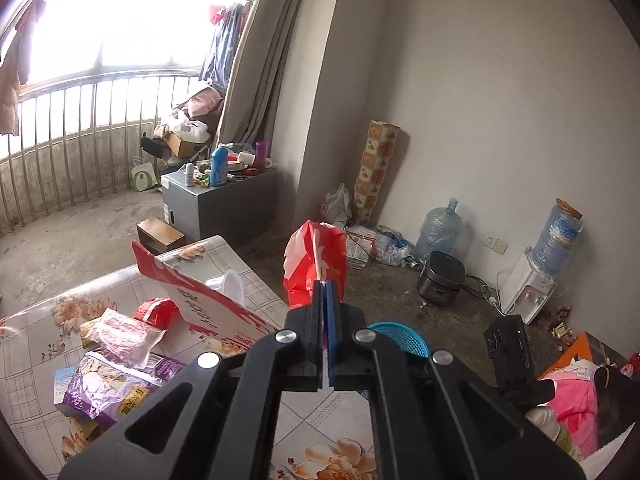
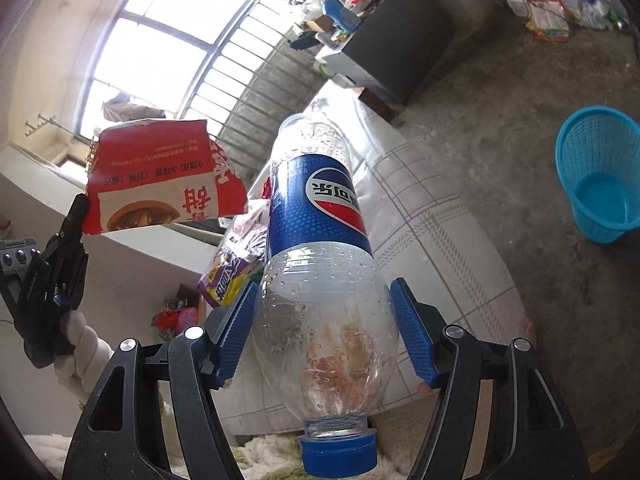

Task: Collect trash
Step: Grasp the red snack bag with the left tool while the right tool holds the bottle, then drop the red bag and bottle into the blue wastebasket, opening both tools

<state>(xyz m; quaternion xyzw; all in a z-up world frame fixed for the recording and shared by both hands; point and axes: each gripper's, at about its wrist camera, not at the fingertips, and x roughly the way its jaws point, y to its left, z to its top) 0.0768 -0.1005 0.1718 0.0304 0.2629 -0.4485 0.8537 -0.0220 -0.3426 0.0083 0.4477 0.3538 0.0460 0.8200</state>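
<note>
Above the table, both grippers are loaded. Left gripper has its jaws pinched tight on the edge of a red carton, so the flat card hangs clear of the clutter. Right gripper clamps a bottle across its belly, cap toward the camera, likely the steadiest hold on a round body. Basket waits on the floor off to the side, empty. More wrappers lie on the table, uncollected.
</note>
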